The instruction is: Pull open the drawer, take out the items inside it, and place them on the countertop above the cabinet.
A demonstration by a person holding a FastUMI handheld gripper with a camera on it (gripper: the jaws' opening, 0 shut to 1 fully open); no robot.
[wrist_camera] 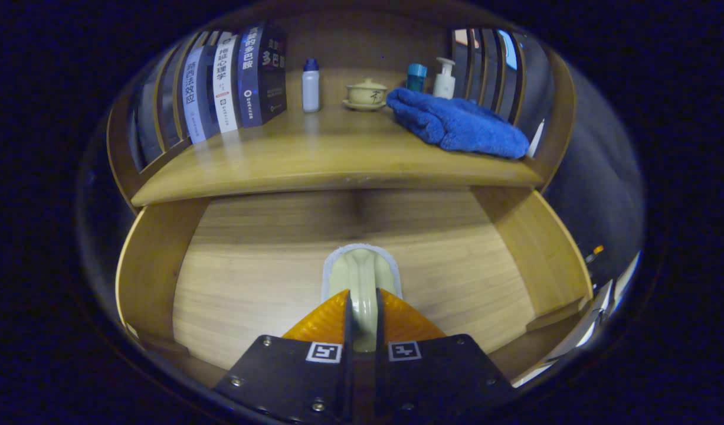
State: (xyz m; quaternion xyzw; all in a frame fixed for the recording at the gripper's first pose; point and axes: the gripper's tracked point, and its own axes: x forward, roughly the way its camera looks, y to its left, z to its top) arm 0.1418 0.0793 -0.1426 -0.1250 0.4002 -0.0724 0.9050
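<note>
Spanning most of the view: cabinet [515,236] of pale wood, seen from above its pulled-out drawer.
Drawer: the drawer [267,265] stood open beneath the countertop, its wooden floor and both side walls showing.
Countertop: the countertop [314,159] ran above the drawer, with slatted rails at both ends.
Towel: a blue towel [459,123] lay folded on the countertop's right part, just in front of two bottles.
Books: a row of books [232,82] stood upright on the left, leaning against the rail.
Brush: a pale green brush [362,274] with a white bristle edge sat over the drawer floor — its handle ran back between the fingers; whether it touched the floor could not be told.
Gripper: the gripper [362,321] was clamped on the brush handle, both fingers pressing its sides, directly above the drawer.
Lidded cup: a cream lidded cup [366,94] on a saucer stood at the back centre of the countertop.
White bottle: a white bottle [310,85] with a blue cap stood between the books and the cup.
Pump bottle: a white pump bottle [444,79] stood behind the towel.
Teal bottle: a teal bottle [416,77] — mostly hidden by the towel — stood beside the pump bottle.
</note>
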